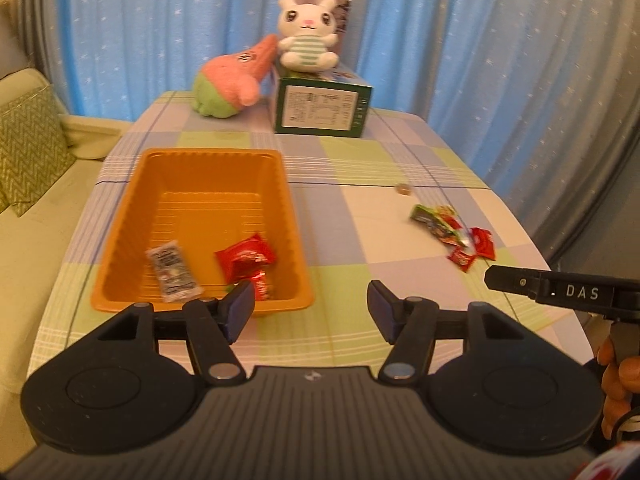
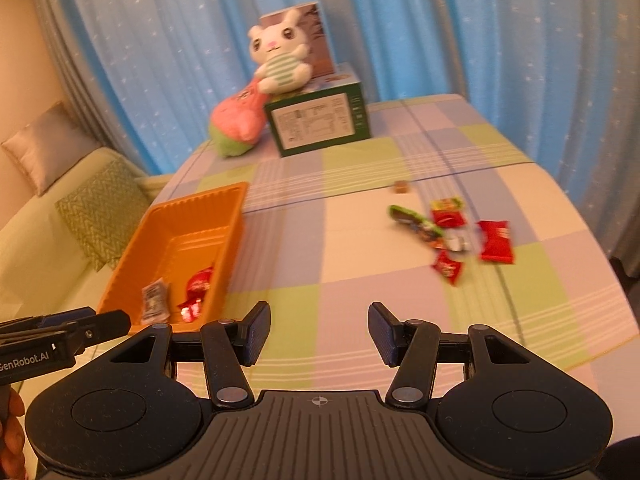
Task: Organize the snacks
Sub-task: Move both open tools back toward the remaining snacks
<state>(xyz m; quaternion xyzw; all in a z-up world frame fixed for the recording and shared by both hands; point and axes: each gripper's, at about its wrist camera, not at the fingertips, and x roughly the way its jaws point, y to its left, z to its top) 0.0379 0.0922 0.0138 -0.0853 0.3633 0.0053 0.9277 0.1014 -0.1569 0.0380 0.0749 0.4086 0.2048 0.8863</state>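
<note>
Right view: red packet (image 2: 495, 241) unobscured, cushion (image 2: 44, 153)

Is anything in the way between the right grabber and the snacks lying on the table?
Nothing visible is. The right gripper is open and empty, and only bare tablecloth lies between it and the loose snacks. The path from them to the orange bin looks bare too. The toys and green box sit far back.

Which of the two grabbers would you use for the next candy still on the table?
Probably the right gripper: it is open and empty, and the loose snack packets lie on its side. The left gripper, also open, sits by the orange bin.
</note>
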